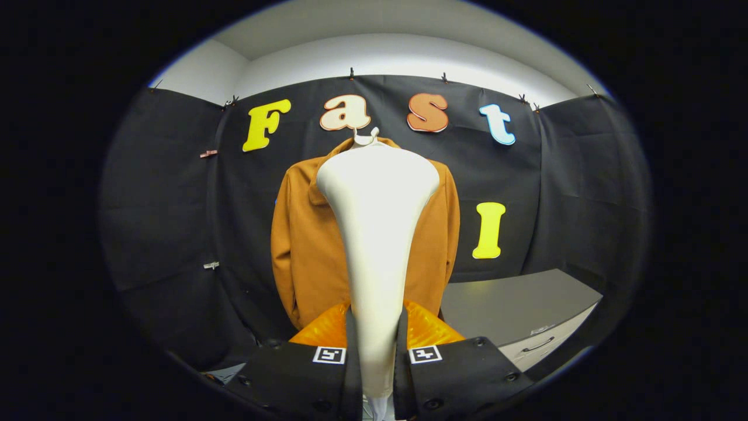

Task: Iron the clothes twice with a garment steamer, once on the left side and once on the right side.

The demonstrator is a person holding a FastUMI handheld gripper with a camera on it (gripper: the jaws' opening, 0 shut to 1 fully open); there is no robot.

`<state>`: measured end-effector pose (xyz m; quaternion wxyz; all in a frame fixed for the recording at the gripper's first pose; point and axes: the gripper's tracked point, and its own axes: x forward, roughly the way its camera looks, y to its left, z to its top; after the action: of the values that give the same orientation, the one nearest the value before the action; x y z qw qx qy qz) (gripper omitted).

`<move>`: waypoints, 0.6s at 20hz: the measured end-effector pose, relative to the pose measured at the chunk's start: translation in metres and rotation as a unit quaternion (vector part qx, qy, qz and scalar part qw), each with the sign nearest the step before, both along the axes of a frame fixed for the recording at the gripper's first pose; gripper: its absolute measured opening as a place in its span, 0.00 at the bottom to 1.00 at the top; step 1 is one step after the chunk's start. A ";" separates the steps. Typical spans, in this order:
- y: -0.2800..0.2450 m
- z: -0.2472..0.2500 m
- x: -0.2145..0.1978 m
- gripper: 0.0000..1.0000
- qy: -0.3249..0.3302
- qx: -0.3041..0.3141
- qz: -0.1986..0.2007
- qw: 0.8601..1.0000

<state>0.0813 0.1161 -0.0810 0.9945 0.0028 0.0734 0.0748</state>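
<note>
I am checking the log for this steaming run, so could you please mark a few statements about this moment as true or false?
1. The gripper is shut on the white garment steamer. True.
2. The brown jacket lies folded on the cabinet. False: it hangs on the black cloth wall, beyond the steamer.
3. The steamer's wide head points up, in front of the jacket. True.
4. The grey cabinet stands directly under the jacket. False: it stands beside it.

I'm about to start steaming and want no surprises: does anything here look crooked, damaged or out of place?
Nothing stands out. The gripper is shut on the steamer, which stands upright between the fingers. Beyond it the brown jacket hangs straight against the wall, and the cabinet beside it has its drawer closed.
</note>
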 end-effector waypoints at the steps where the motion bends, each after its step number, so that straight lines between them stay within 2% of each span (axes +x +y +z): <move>1: -0.008 0.005 0.005 0.24 -0.004 0.003 -0.003 1.000; 6: -0.023 0.024 0.002 0.24 -0.017 0.008 -0.014 1.000; 12: -0.029 0.021 -0.002 0.24 -0.006 0.013 -0.014 1.000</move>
<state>0.0795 0.0876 -0.0599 0.9958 0.0160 0.0660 0.0618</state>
